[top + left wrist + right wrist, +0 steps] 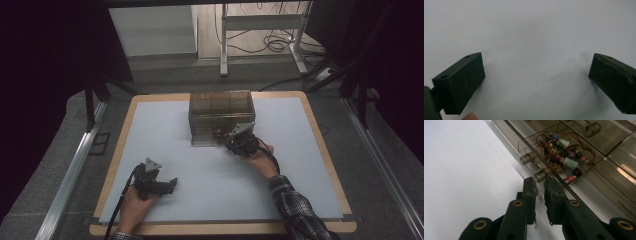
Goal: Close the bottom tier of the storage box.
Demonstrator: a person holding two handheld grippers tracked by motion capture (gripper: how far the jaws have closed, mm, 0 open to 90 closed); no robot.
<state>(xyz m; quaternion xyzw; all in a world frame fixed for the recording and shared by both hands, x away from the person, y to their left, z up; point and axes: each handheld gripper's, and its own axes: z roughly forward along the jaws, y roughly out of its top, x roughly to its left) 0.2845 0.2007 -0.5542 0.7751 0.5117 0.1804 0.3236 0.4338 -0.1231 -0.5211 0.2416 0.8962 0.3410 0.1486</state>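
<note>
At the near left of the white surface (210, 165), the person's left hand (131, 206) holds the left hand-held gripper (172, 184) low over the bare sheet, well apart from everything else. In the left gripper view its two black jaws stand wide apart with nothing between them, and a fingertip (469, 116) shows at the bottom edge. Farther right and toward the far side stands a smoky, see-through drawer box (220, 116), divided into compartments. The right hand-held gripper (539, 185), held by the right hand (260, 156) in a plaid sleeve (295, 205), reaches the box's near lower front. In the right gripper view its jaws are nearly together, their tips at either side of a small clear knob (540, 176) on a drawer front; whether the pads actually press the knob cannot be told. Just beside it sits a second clear knob (525, 159). Behind that front, inside the drawer, lies a tangle of beaded jewellery (564, 155) on brown cord, with pale green and dark red beads.
</note>
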